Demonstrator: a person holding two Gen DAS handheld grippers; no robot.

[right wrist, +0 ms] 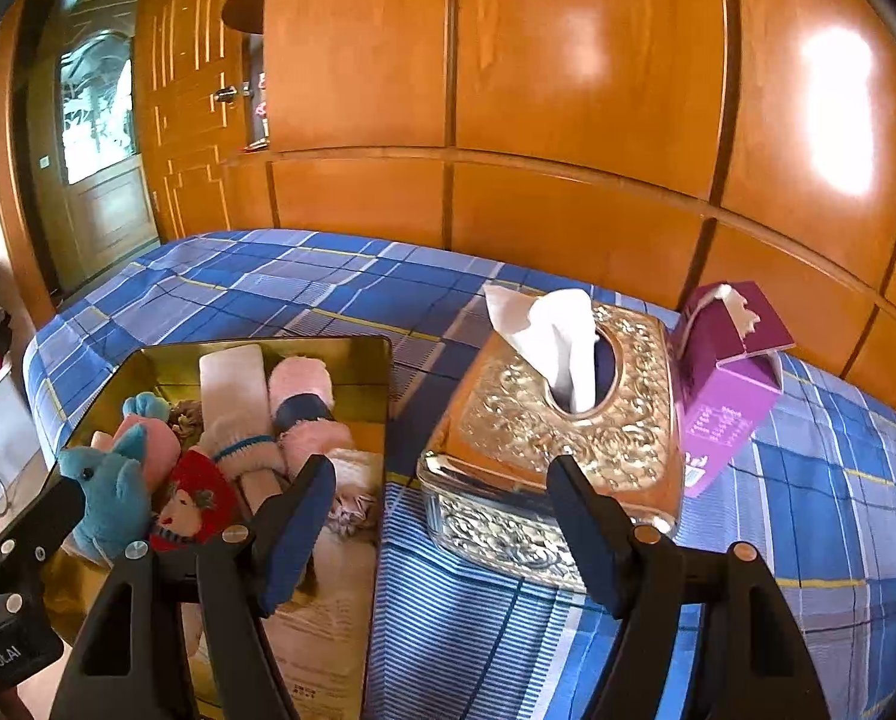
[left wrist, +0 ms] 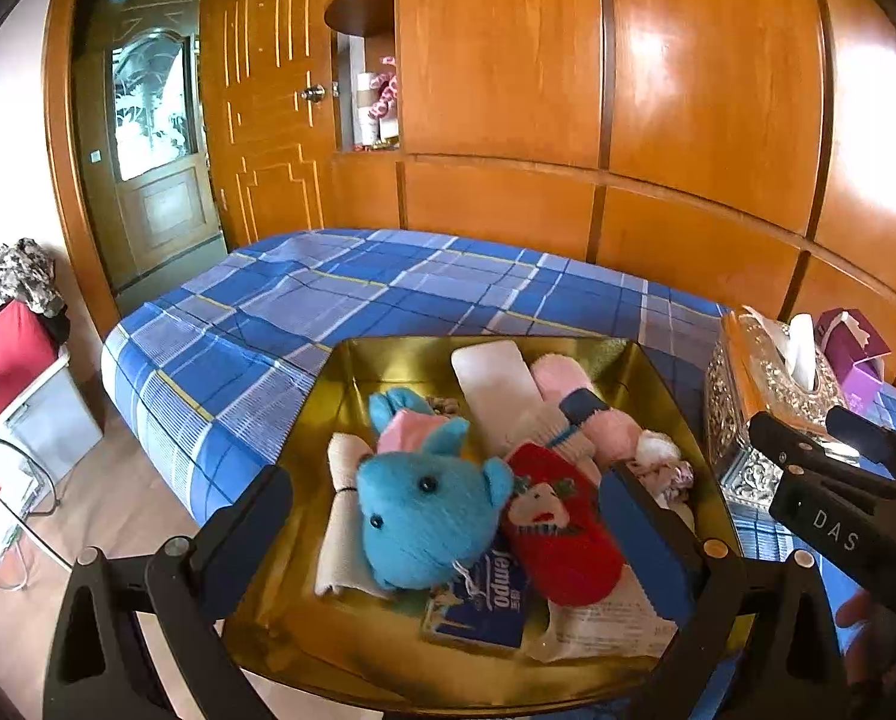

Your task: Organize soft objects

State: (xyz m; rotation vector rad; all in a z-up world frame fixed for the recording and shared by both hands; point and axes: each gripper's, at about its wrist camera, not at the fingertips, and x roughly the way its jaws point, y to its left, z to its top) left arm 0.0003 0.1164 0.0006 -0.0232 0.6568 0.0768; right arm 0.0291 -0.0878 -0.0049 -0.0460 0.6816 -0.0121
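Left wrist view puts the gold tin [left wrist: 352, 360] at lower centre of the frame, on the blue plaid bed [left wrist: 340, 294]; inside it lie a blue plush toy [left wrist: 424, 516], a red sock [left wrist: 559, 531], a pink sock [left wrist: 574, 396] and a tissue packet [left wrist: 484, 600]. My left tool [left wrist: 448, 546] hangs released, spread wide around the plush, gripping nothing. My right tool [right wrist: 442, 528] stands released too, empty, before the ornate tissue box [right wrist: 544, 414] at centre right, beside a purple carton [right wrist: 727, 384].

Ornate tissue box [right wrist: 559, 438] beside gold tin [right wrist: 382, 384]
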